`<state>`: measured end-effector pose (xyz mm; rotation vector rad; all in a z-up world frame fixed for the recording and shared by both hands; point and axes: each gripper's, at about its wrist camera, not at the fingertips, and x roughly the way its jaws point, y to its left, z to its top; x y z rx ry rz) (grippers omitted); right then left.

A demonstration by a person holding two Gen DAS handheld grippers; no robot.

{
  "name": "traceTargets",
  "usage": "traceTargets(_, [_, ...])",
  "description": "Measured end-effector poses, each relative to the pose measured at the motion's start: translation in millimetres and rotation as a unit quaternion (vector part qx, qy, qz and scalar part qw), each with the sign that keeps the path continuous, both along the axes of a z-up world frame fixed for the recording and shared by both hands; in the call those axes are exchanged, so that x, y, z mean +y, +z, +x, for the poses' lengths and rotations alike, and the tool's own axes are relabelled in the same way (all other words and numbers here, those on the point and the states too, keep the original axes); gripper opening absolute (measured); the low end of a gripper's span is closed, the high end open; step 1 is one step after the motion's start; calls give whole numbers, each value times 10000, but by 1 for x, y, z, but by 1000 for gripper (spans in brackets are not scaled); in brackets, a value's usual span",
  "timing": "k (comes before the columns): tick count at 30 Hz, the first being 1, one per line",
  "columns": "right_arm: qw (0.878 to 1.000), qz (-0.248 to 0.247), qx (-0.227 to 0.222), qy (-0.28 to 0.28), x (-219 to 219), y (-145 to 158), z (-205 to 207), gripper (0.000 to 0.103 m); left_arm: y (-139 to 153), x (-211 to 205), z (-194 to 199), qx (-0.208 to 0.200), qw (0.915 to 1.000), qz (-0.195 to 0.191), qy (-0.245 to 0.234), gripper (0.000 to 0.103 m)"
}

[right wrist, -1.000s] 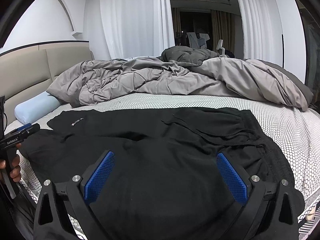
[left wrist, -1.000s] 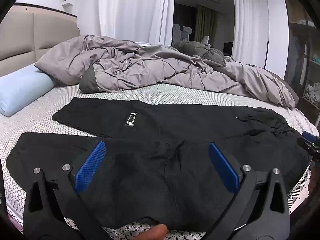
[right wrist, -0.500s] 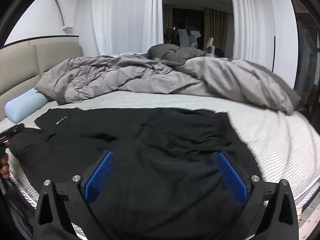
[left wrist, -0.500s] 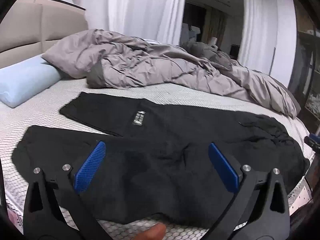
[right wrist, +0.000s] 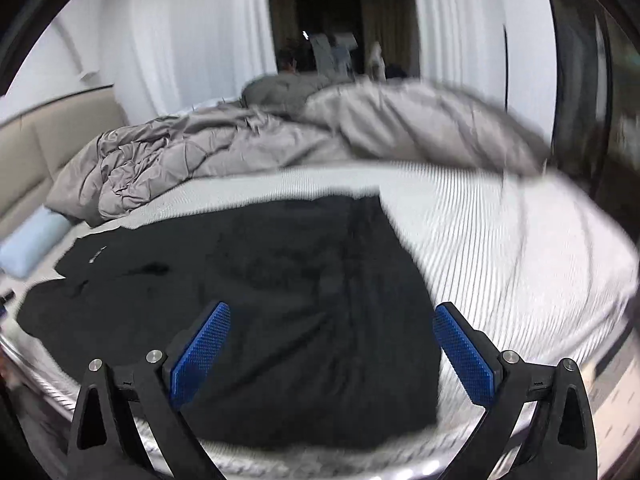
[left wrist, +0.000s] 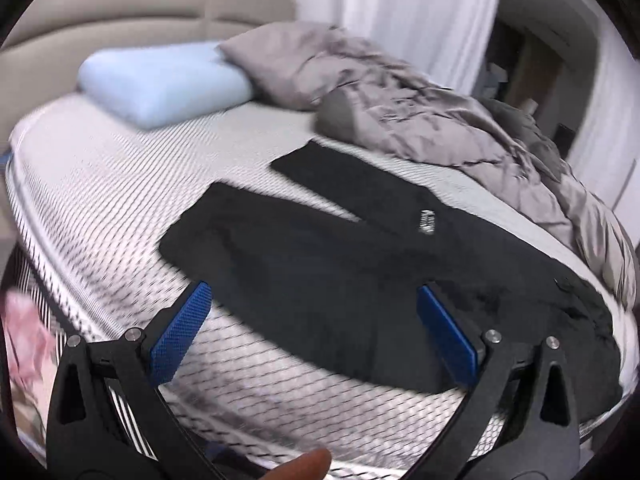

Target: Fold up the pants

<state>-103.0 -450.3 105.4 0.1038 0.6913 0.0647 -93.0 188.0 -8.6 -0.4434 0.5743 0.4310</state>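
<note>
Black pants (left wrist: 340, 264) lie flat on the bed, legs spread apart toward the left, with a small white label (left wrist: 427, 221) on the far leg. My left gripper (left wrist: 316, 336) is open and empty, over the near edge of the near leg. In the right wrist view the pants (right wrist: 280, 280) show their waist end at the right. My right gripper (right wrist: 332, 348) is open and empty, hovering over the waist area near the bed's front edge. Both views are motion-blurred.
A crumpled grey duvet (left wrist: 420, 108) lies along the far side of the bed (left wrist: 120, 208). A light blue pillow (left wrist: 160, 80) rests by the beige headboard (left wrist: 120, 12). White curtains (right wrist: 192, 40) hang behind. Something pink (left wrist: 24, 340) shows below the bed's left edge.
Both grippers have swung outward: the left wrist view has turned toward the leg ends and pillow, the right toward the waist end and bare mattress. Both stay open.
</note>
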Motion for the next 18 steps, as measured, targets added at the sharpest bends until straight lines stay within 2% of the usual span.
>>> traceTargets(1, [9998,134,105,-74,-3,-8,-4,102,-5,8,-4,50,9999,-99,38,100])
traceTargets(5, [9955,812,323,-364,-17,-29,-26,101,-24,46,-20,271,9976,-623,148,82])
traceTargets(9, [9939,920,345,-503,-18,-38,-37,101,-45,72,-23,383,9924,-1163,131,70])
traceTargets(13, [9926,1014,471,-473,-13,-46,-30,101,-59,96,-4,457,9883,-1453,60,61])
traceTargets(14, [9922,1050,501,-447,-13,-49,-26,101,-61,102,3,501,9879,-1464,125,50])
traceTargets(15, [9917,1075,551,-430,-11,-51,-23,101,-62,107,12,569,9871,-1486,193,34])
traceTargets(16, [9913,1093,583,-453,-10,-53,-21,101,-63,112,19,599,9863,-1519,245,26])
traceTargets(17, [9909,1115,605,-455,-10,-54,-19,101,-64,120,22,541,9863,-1521,329,10])
traceTargets(18, [9900,1178,629,-449,-11,-54,-19,101,-60,122,26,486,9876,-1433,417,1])
